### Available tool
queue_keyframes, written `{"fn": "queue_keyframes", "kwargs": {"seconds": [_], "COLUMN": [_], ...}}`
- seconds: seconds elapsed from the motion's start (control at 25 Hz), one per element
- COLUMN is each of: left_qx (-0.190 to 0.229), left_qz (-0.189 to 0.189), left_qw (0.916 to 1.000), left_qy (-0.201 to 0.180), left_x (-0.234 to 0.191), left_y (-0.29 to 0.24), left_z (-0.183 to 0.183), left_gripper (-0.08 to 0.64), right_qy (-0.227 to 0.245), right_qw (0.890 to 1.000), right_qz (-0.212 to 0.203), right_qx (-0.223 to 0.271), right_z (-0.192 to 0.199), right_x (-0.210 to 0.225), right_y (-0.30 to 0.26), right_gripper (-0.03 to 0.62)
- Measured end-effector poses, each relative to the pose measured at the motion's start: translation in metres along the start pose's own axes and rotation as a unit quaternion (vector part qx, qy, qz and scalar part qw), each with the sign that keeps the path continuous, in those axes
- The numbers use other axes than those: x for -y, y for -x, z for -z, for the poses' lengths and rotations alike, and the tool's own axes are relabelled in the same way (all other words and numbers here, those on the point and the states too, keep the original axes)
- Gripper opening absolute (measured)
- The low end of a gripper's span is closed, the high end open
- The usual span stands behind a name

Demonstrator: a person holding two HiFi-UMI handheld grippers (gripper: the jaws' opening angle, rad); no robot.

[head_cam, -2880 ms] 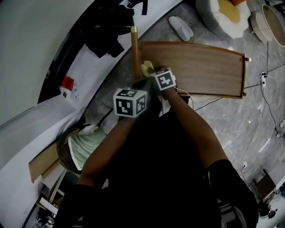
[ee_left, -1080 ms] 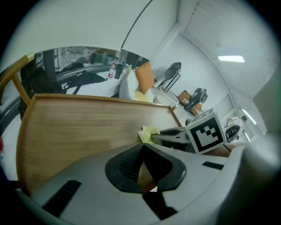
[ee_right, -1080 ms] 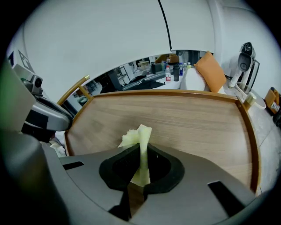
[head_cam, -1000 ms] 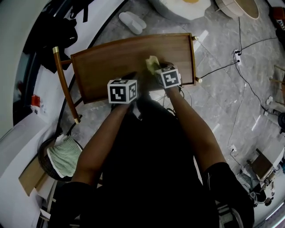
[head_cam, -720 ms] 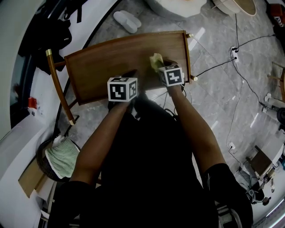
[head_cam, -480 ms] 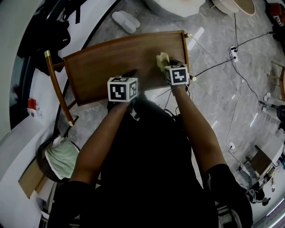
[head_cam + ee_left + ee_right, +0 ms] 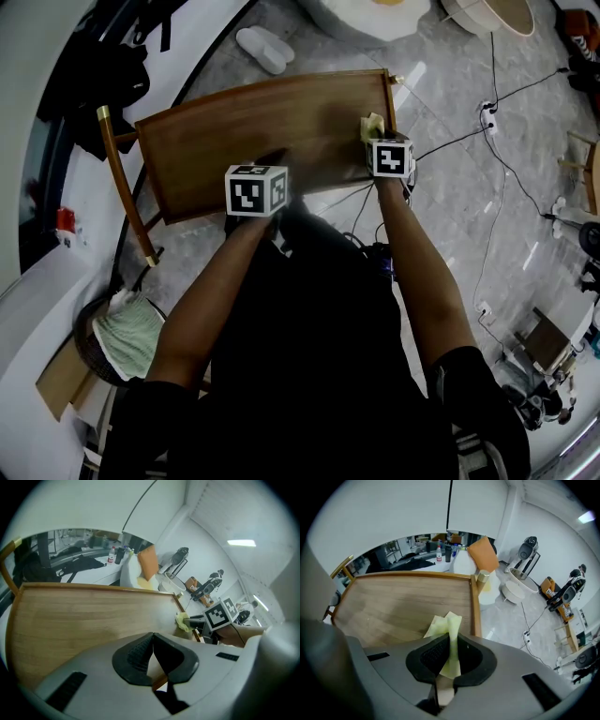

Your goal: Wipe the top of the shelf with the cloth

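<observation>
Shelf top (image 7: 253, 131): a brown wooden panel with a thin raised rim. It runs left to right in front of the person, with grey stone floor (image 7: 450, 216) around it.

Cloth (image 7: 373, 124): a pale yellow-green rag, bunched, at the right end of the shelf top and just beside the right-hand rim. The right gripper view shows its free end (image 7: 444, 623) spread on the wood just ahead of the jaws. It appears to touch the surface, though the gripper body hides the contact line.

Right gripper (image 7: 381, 141): jaws closed on the cloth. A folded strip of it stands upright between the two black pads (image 7: 451, 651). The left gripper view shows this gripper (image 7: 199, 620) at the far right of the panel, with the cloth (image 7: 182, 621) at its tip.

Left gripper (image 7: 273, 160): over the near edge of the shelf top (image 7: 79, 616), around its middle and well apart from the cloth. Its jaws (image 7: 153, 641) meet at the tips with nothing between them.

Corner post (image 7: 106, 114): brass-capped, at the left end of the shelf.

Surroundings: white slippers (image 7: 262, 48) on the floor beyond the shelf; cables (image 7: 487, 141) to the right; a round basket (image 7: 94, 349) at lower left.
</observation>
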State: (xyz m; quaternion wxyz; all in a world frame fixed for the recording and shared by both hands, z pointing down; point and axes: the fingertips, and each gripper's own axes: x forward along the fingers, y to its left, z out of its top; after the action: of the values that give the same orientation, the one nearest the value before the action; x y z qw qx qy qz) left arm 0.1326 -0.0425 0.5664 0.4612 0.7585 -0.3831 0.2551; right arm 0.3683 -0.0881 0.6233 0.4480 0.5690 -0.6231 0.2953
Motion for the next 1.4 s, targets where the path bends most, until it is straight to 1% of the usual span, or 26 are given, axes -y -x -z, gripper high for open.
{"fn": "queue_keyframes", "kwargs": {"seconds": [0.16,0.32,0.4,0.44,0.52,0.6,0.68,0.8,0.88,1.0,1.08,1.16,1.28,1.4], "left_qx": [0.003,0.009,0.016,0.021,0.031,0.036,0.039,0.047,0.055,0.059,0.061,0.065,0.062,0.055], "left_qz": [-0.002,-0.008,-0.010,-0.009,-0.009,-0.010,-0.009,-0.007,-0.008,-0.013,-0.020,-0.025,-0.027,-0.027], "left_qw": [1.0000,0.9999,0.9998,0.9996,0.9993,0.9990,0.9990,0.9988,0.9985,0.9982,0.9979,0.9975,0.9977,0.9981], "left_qy": [-0.001,0.004,0.010,0.014,0.021,0.024,0.021,0.011,0.005,0.006,0.009,0.005,0.000,-0.001], "left_x": [-0.004,-0.012,-0.018,-0.022,-0.032,-0.044,-0.053,-0.070,-0.087,-0.115,-0.132,-0.144,-0.161,-0.173], "left_y": [0.008,0.019,0.030,0.037,0.053,0.069,0.087,0.122,0.148,0.187,0.210,0.228,0.245,0.255], "left_z": [0.000,0.001,0.002,0.003,0.005,0.006,0.008,0.009,0.010,0.016,0.021,0.025,0.037,0.048], "left_gripper": [0.011,0.012,0.012,0.011,0.012,0.012,0.012,0.011,0.012,0.011,0.011,0.012,0.012,0.012], "right_qy": [-0.012,-0.013,-0.016,-0.020,-0.031,-0.035,-0.042,-0.056,-0.064,-0.073,-0.059,-0.044,-0.037,-0.020], "right_qw": [0.999,0.998,0.997,0.998,0.997,0.994,0.989,0.981,0.973,0.963,0.957,0.953,0.949,0.944], "right_qz": [0.035,0.069,0.072,0.065,0.034,-0.001,-0.035,-0.102,-0.148,-0.205,-0.235,-0.257,-0.291,-0.321], "right_qx": [-0.002,0.004,0.007,0.018,0.059,0.106,0.134,0.155,0.165,0.162,0.159,0.155,0.112,0.073], "right_z": [0.006,0.006,0.006,0.003,-0.009,-0.028,-0.042,-0.060,-0.072,-0.080,-0.082,-0.082,-0.068,-0.051], "right_x": [0.012,0.016,0.013,0.008,-0.013,-0.044,-0.082,-0.159,-0.218,-0.300,-0.350,-0.390,-0.444,-0.491], "right_y": [0.000,0.001,0.003,0.007,0.017,0.032,0.049,0.074,0.087,0.099,0.102,0.097,0.082,0.070], "right_gripper": [0.043,0.043,0.043,0.043,0.043,0.043,0.043,0.043,0.043,0.043,0.043,0.043,0.043,0.043]}}
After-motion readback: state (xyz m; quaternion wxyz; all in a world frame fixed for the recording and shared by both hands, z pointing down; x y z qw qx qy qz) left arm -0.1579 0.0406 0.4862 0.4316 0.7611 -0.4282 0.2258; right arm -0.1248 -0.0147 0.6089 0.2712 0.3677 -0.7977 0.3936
